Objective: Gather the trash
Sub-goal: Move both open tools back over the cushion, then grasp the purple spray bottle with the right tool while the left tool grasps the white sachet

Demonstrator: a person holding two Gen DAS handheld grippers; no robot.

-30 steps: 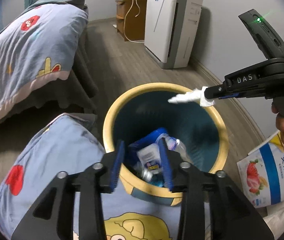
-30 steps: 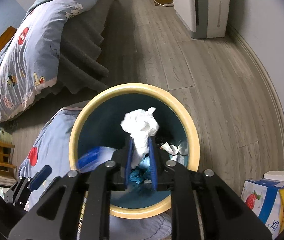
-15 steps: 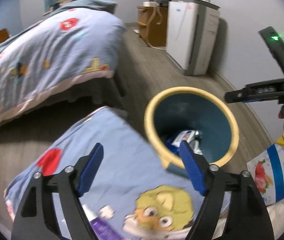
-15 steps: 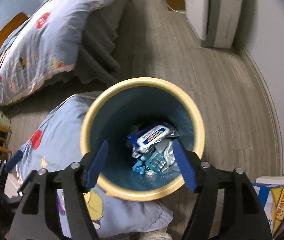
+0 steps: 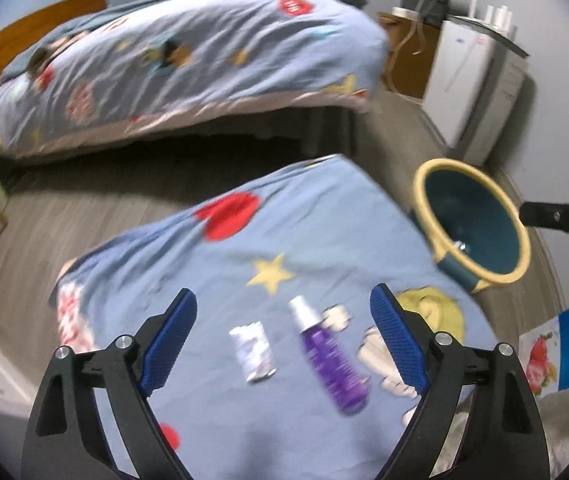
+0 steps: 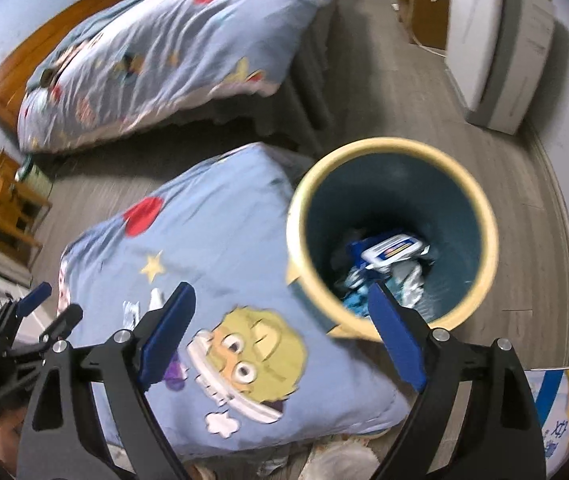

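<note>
Left wrist view: the left tongs (image 5: 282,344) stand released, jaws just spread wide with nothing clamped. Between and just beyond them, on the blue cushion (image 5: 244,256), lie a purple spray bottle (image 5: 334,364) and a small white tube (image 5: 254,350), long axes running roughly away from the camera; the left hand looks nearer.

Right wrist view: the right tongs (image 6: 282,336) are likewise released and empty, jaws just opened. The bin (image 6: 484,216), already holding trash, sits just right of the cushion.

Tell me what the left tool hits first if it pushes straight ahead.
Probably the purple spray bottle on the blue cartoon cushion, which lies between the left tool's open jaws; depth is unclear.
</note>
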